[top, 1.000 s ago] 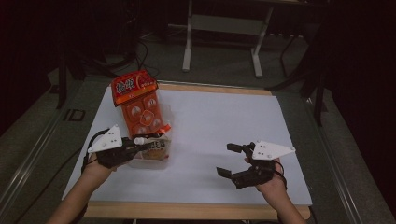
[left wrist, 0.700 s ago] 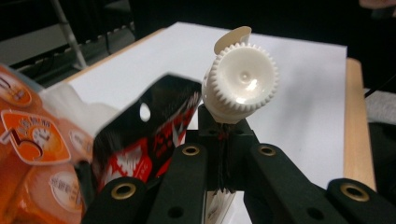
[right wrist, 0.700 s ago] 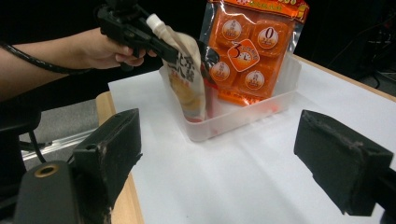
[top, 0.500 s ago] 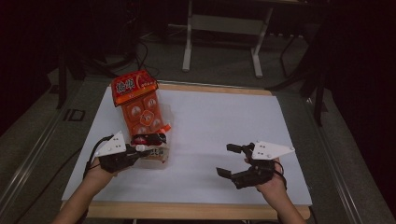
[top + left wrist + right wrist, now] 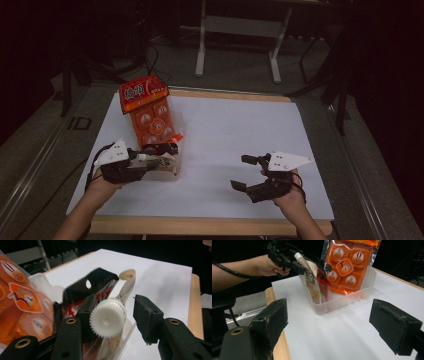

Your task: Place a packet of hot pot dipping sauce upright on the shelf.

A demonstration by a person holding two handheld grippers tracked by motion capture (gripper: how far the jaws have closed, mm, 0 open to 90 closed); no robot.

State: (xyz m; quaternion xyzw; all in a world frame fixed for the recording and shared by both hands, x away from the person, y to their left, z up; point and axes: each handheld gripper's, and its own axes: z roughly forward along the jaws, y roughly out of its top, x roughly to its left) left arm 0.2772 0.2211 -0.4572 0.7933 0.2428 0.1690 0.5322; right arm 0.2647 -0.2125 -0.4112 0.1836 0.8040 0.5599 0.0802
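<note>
White-capped spout pouch is standing in the clear bin beside the orange pack; the left gripper is just opening its fingers off the cap. Placement looks done. The right gripper is idling wide open over the worktop.

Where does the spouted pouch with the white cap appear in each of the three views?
High view: the pouch lies at lower left, at the left gripper, below the orange packet.
Left gripper view: centre, its white cap between the jaws, which have just been opening.
Right gripper view: upper centre-left, the pouch stands in the clear tub.
Shared landmark: the orange packet beside it.
</note>
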